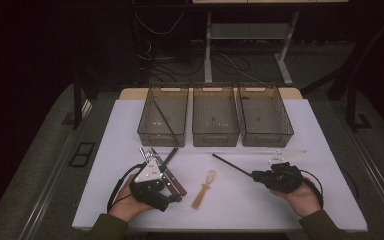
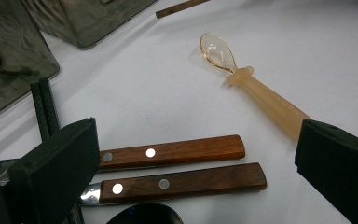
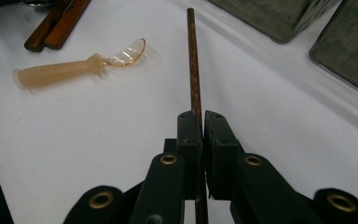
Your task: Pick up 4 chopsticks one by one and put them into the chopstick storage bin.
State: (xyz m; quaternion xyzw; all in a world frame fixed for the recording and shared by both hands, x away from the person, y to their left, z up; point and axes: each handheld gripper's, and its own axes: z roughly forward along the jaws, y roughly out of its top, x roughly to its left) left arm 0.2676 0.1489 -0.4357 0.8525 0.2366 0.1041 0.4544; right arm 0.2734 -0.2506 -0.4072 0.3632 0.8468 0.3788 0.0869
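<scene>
— White tabletop (image 1: 130,125) is lying bright against a dark room, and three smoky, see-through plastic bins (image 1: 215,120) are standing in a row along its far side. Why is one thin stick already lying in the left bin (image 1: 163,116)?

— Cutlery sorting, I would judge. That looks like a chopstick (image 1: 166,122) slanting across the bin floor. Its mate, a dark, slim, grained chopstick (image 3: 194,60), is being pinched by the right gripper (image 3: 200,122), jaws pressed together on its near end, so the tip is pointing toward the bins.

— And the left gripper (image 2: 196,154)?

— Its jaws are standing spread, gripping nothing, hovering nearer the person than the left bin, over two knives with riveted wooden handles (image 2: 172,152) lying side by side. Probably it is lining up for one of them.

— What is lying between the grippers?

— A small spoon (image 2: 254,91), in front of the middle bin: a translucent amber bowl, a frosted, rounded handle with a collar, resting flat on the white surface.
</scene>
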